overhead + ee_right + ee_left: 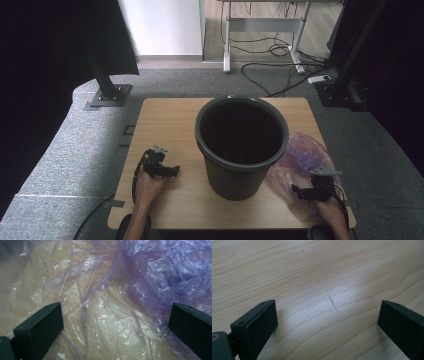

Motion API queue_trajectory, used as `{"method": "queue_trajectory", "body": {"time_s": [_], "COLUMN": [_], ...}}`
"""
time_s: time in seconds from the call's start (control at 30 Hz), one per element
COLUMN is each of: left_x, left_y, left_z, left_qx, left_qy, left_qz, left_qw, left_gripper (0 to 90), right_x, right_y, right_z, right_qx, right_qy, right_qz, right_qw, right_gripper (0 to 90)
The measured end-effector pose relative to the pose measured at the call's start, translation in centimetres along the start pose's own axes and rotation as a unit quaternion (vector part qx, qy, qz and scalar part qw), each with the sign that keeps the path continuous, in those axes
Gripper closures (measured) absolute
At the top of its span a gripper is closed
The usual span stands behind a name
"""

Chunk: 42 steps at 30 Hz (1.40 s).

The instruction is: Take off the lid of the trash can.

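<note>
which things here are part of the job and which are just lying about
Part of the job:
- purple plastic bag, crumpled on the table, under the open right gripper
- dark bin, upright and open beside the bag
- left gripper, open over bare table

Just lying about:
- cables on the floor behind
- white desk frame farther back

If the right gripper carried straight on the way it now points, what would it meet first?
Most likely the purple plastic bag: the right gripper has its jaws wide apart, aimed down at the crinkled film spread on the table. How close it already is cannot be judged.
</note>
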State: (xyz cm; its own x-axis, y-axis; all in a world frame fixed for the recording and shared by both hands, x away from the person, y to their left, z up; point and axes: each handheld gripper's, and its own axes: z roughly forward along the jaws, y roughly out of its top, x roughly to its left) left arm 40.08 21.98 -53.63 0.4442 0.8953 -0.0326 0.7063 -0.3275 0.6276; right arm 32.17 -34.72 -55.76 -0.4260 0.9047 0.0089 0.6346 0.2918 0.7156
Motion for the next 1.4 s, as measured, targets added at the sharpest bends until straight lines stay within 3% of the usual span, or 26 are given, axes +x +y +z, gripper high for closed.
{"method": "queue_trajectory", "body": {"time_s": [0.23, 0.67, 1.13, 1.4], "left_x": [0.2, 0.5, 0.3, 0.3], "left_y": [1.7, 7.1, 11.6, 13.8], "left_z": [-1.3, -5.5, -9.4, -11.4], "left_qx": [0.012, 0.021, 0.044, 0.060], "left_qy": [-0.004, -0.029, -0.041, -0.044], "left_qz": [0.004, 0.021, 0.051, 0.051], "left_qw": [0.9999, 0.9991, 0.9969, 0.9959], "left_gripper": [4.0, 5.4, 0.0, 0.0], "right_x": [0.1, 0.1, 0.1, 0.1], "right_y": [-0.2, -0.2, -0.2, -0.2], "right_z": [-0.2, -0.2, -0.2, -0.2], "right_qx": [0.000, 0.000, 0.000, 0.000], "right_qy": [0.002, 0.002, 0.002, 0.004], "right_qz": [-0.003, -0.003, -0.004, -0.005], "right_qw": [1.0000, 1.0000, 1.0000, 1.0000], "right_gripper": [0.0, 0.0, 0.0, 0.0]}}
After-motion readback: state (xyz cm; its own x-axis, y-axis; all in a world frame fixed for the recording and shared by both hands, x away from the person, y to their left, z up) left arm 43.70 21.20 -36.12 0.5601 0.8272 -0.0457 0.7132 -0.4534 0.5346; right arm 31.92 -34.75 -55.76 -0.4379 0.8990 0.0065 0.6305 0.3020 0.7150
